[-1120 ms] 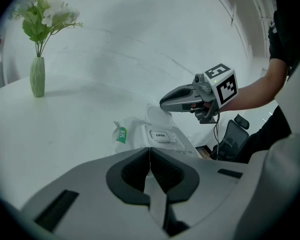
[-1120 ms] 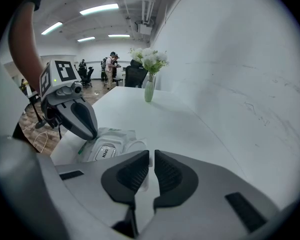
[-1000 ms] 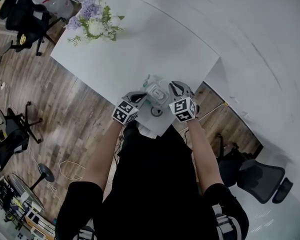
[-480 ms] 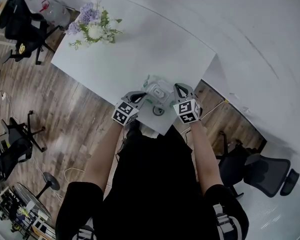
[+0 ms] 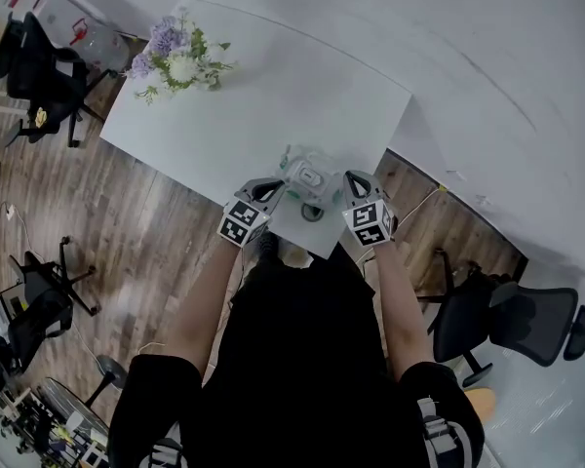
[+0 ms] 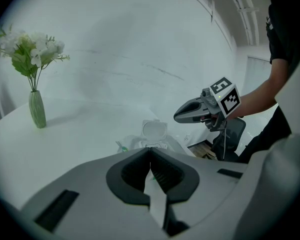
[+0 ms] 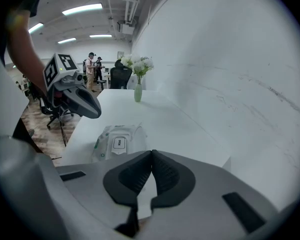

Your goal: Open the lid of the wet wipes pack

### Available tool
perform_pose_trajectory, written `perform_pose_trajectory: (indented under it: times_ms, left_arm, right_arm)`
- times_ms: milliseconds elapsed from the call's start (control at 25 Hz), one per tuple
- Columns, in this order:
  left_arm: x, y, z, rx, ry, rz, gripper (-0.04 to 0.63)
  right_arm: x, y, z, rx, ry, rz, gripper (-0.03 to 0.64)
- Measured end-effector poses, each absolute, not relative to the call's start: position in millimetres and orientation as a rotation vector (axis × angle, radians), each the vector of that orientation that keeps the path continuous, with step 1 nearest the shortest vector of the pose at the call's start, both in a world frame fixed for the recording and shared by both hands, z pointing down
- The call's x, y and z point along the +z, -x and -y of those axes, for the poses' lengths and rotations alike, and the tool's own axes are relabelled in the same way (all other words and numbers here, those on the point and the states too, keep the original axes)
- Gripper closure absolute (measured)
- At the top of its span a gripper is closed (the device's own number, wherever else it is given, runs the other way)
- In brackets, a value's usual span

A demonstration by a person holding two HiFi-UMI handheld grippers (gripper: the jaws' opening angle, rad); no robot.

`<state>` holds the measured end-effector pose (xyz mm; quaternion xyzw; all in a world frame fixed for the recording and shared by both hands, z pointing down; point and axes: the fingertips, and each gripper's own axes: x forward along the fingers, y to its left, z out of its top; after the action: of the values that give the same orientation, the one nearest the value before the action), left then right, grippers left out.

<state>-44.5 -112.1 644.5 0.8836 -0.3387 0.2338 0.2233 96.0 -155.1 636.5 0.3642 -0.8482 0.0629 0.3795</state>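
The wet wipes pack lies near the front edge of the white table, between my two grippers. In the left gripper view the pack shows its white flip lid standing up. From the other side, the right gripper view shows the pack with a small printed label facing me. My left gripper is shut and empty, just left of the pack. My right gripper is also shut and empty, hovering to the pack's right.
A green vase of flowers stands at the table's far left corner. A small dark ring lies by the front edge. Office chairs stand on the wood floor; the white wall runs behind the table. People stand far off.
My right gripper has drawn slightly back from the pack toward the table edge. The left gripper has barely moved. The head view has shifted a little.
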Motion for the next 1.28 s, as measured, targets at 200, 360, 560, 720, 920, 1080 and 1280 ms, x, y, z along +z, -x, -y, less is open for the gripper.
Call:
perform_pose_trajectory:
  times_ms: [200,360,560,720,920,1080,1280]
  left_arm:
    - [638,52,104,0.651,-2.45,0.94,0.574]
    - [632,56,95,0.647,-2.466,0.941,0.574]
    - [624,62,86,0.641,-2.482,0.944,0.574]
    - [620,70,80,0.634,-2.482,0.952,0.574]
    - [614,75,73,0.623,-2.496,0.948,0.574]
    - [611,77,66,0.623,-2.514,0.932,0.574]
    - [605,81,58,0.612,-2.545,0.911,0.574]
  right_arm:
    - [633,-97,138,0.166,-0.951,2.158,0.603]
    - [631,-98,125,0.165,-0.965,2.148,0.603]
    - [626,-98,113,0.156,-0.984,2.143,0.603]
    - [622,-95,102,0.148,-1.001,2.137,0.603]
    - [618,-93,90,0.144,-1.026,2.129,0.603]
    - [614,-93,82,0.137,-1.056,2.122,0.602]
    - [611,-91,69,0.137,-1.094,2.107,0.603]
